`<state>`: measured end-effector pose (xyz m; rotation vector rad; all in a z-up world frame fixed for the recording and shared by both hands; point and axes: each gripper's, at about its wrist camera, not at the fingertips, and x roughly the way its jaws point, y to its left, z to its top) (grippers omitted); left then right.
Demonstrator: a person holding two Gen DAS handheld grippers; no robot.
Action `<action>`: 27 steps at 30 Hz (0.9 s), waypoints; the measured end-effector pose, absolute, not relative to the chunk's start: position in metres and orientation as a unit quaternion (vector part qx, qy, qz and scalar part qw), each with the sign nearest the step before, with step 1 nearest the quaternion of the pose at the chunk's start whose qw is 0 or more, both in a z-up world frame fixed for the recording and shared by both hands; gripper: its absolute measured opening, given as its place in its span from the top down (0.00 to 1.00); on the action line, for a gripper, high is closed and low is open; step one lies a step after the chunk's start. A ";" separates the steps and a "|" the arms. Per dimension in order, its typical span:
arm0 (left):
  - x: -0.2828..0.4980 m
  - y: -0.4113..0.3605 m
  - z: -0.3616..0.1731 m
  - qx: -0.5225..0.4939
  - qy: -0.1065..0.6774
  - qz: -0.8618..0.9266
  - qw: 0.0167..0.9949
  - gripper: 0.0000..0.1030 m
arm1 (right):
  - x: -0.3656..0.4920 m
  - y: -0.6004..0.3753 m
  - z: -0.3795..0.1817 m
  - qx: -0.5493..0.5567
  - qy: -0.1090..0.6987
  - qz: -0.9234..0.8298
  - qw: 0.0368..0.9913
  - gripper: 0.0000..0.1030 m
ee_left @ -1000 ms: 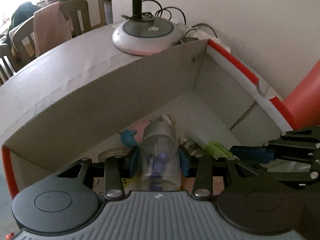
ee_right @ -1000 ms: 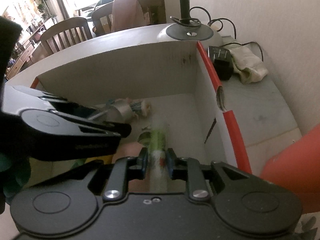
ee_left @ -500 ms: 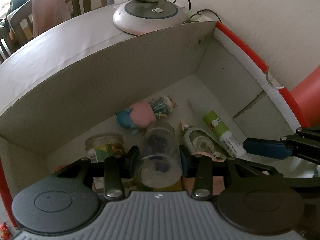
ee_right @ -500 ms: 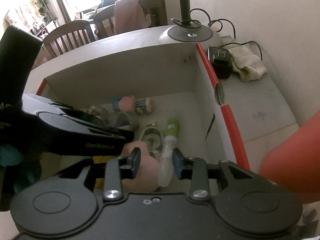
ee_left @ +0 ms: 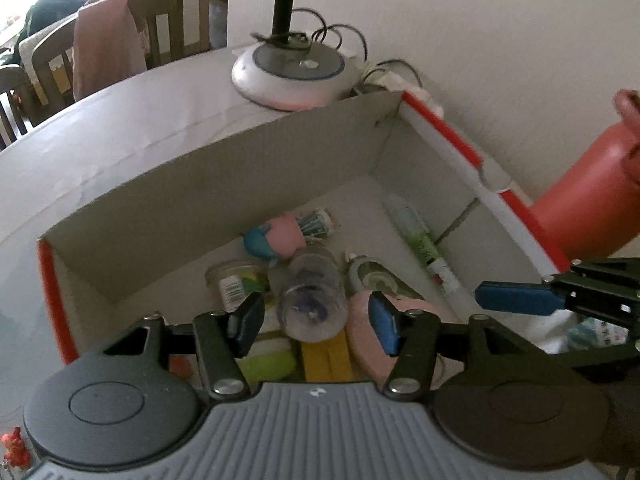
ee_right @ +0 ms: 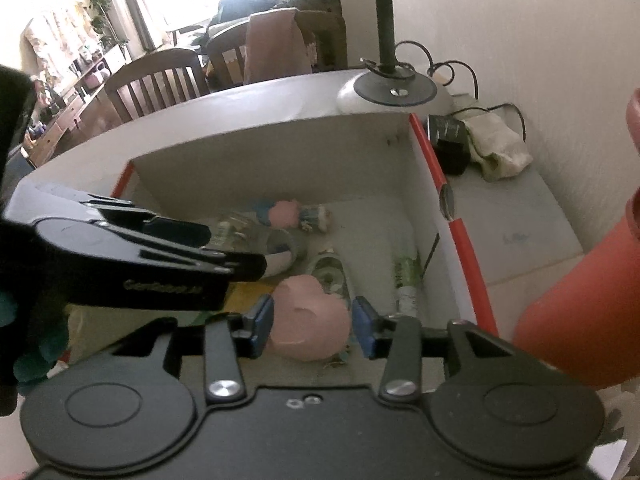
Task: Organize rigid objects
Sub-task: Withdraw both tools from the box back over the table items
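No writing can be read on the labels. A clear jar [ee_left: 311, 303] with something purple inside lies on its side in the box [ee_left: 224, 184], near its front edge. The left gripper [ee_left: 316, 322] held it a second ago; now its jaws are opening, clear of the jar. The right gripper [ee_right: 314, 320] let go of the green tube [ee_right: 406, 280] by the right wall and is opening too.
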<state>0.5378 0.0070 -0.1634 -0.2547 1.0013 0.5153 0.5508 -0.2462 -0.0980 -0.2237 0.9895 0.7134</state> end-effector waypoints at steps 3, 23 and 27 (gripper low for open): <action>0.526 0.002 -0.150 -0.117 0.461 0.241 0.846 0.42 | 0.543 -0.245 -0.089 -0.103 0.457 0.341 0.815 0.53; 0.411 -0.017 -0.080 -0.095 0.388 0.264 0.878 0.32 | 0.470 -0.217 -0.044 -0.092 0.407 0.371 0.829 0.25; 0.379 -0.014 -0.070 -0.101 0.376 0.267 0.882 0.26 | 0.451 -0.203 -0.040 -0.095 0.399 0.377 0.830 0.21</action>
